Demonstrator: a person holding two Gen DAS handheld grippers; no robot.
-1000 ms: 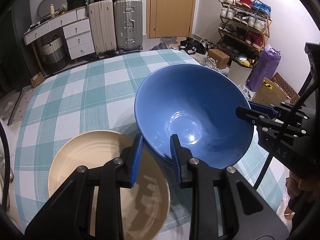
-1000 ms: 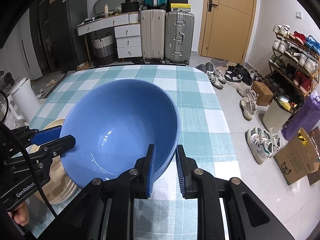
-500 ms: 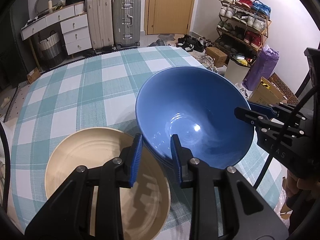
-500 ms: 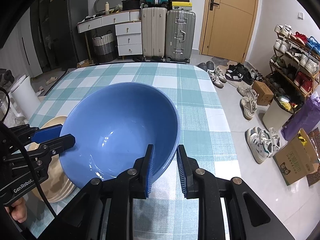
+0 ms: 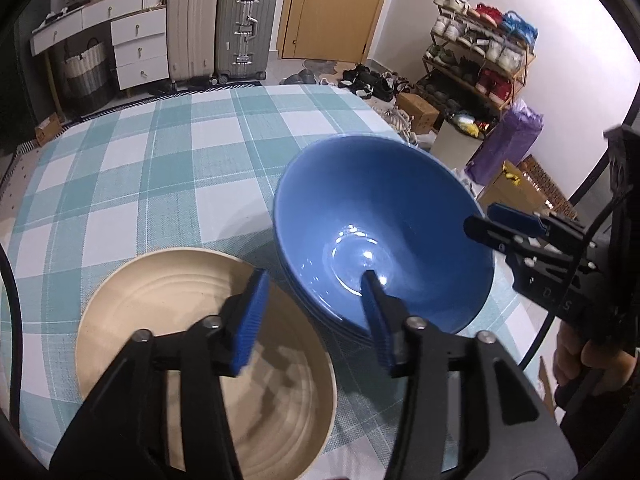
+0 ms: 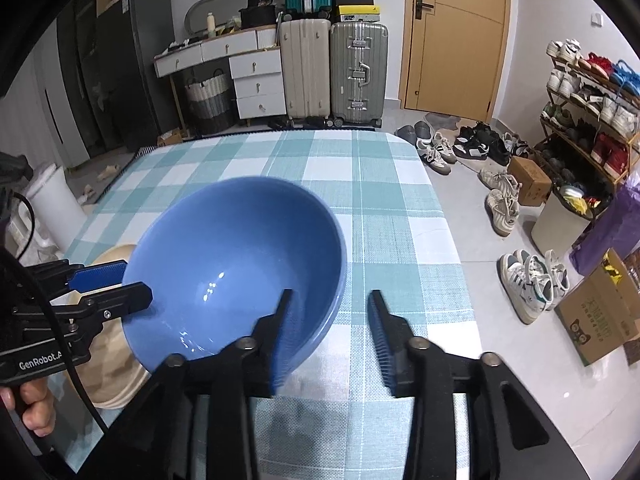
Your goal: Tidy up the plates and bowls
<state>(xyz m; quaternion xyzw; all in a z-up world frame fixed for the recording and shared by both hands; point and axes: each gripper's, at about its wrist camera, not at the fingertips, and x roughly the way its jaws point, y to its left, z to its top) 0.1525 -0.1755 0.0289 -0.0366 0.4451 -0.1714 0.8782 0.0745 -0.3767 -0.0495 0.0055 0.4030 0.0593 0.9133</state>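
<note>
A large blue bowl (image 5: 380,216) (image 6: 232,248) rests on a stack of like blue bowls on the checked table (image 5: 120,184) (image 6: 380,200). To its left lies a beige plate (image 5: 172,300) (image 6: 116,344). My left gripper (image 5: 312,284) (image 6: 108,284) straddles the bowl's near-left rim with one jaw over the plate and one inside the bowl. Its jaws are opening and the pads stand off the rim. My right gripper (image 6: 330,296) (image 5: 492,224) straddles the bowl's right rim. Its jaws are also opening, with no pad touching the rim.
The table's right edge (image 6: 448,232) drops to a floor strewn with shoes (image 6: 528,280) and a cardboard box (image 6: 600,320). Suitcases (image 6: 332,72), white drawers (image 6: 256,84) and a door (image 6: 452,36) stand beyond the far edge. A shoe rack (image 5: 480,56) lines the right wall.
Both grippers were shut on the blue bowl's rim; their jaws have now spread apart and let it go. The bowl sits lower, on the stack.
</note>
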